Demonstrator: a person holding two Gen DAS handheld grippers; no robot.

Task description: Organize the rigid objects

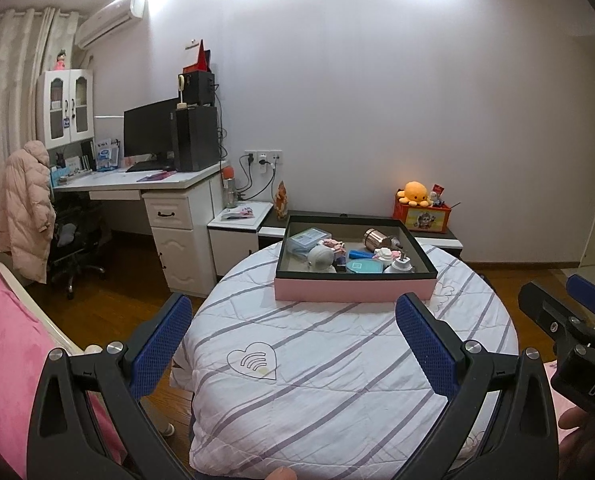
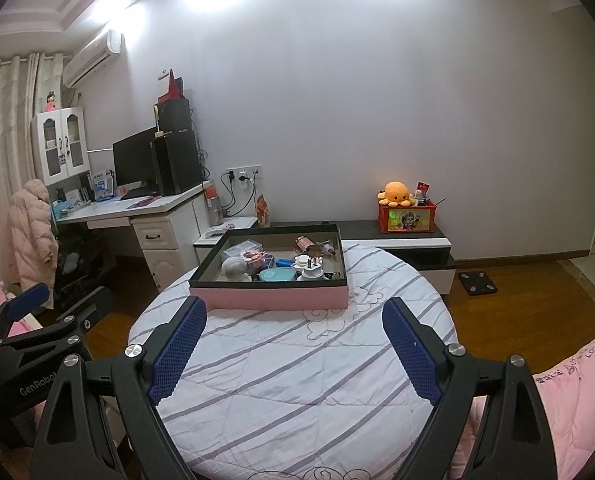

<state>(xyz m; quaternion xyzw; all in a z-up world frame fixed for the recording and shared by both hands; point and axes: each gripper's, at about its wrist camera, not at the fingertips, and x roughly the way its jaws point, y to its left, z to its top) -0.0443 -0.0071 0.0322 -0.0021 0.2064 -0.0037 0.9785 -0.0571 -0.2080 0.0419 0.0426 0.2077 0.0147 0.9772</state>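
Note:
A pink box (image 1: 353, 290) with a dark rim stands at the far side of a round table (image 1: 317, 360) under a striped white quilt. It also shows in the right wrist view (image 2: 269, 298). Inside lie several small rigid objects: a copper cup (image 1: 377, 238), a clear plastic case (image 1: 309, 238), a white figurine (image 1: 321, 258), a teal round lid (image 1: 363, 267), a white plug (image 2: 312, 268). My left gripper (image 1: 293, 320) is open and empty, held short of the box. My right gripper (image 2: 293, 324) is open and empty, also short of the box.
A white desk (image 1: 137, 186) with a monitor and a chair with a pink coat (image 1: 27, 208) stand at the left. A low cabinet (image 2: 409, 242) behind the table carries a red box with an orange plush (image 2: 395, 194). Pink bedding (image 1: 5, 340) lies at the near left.

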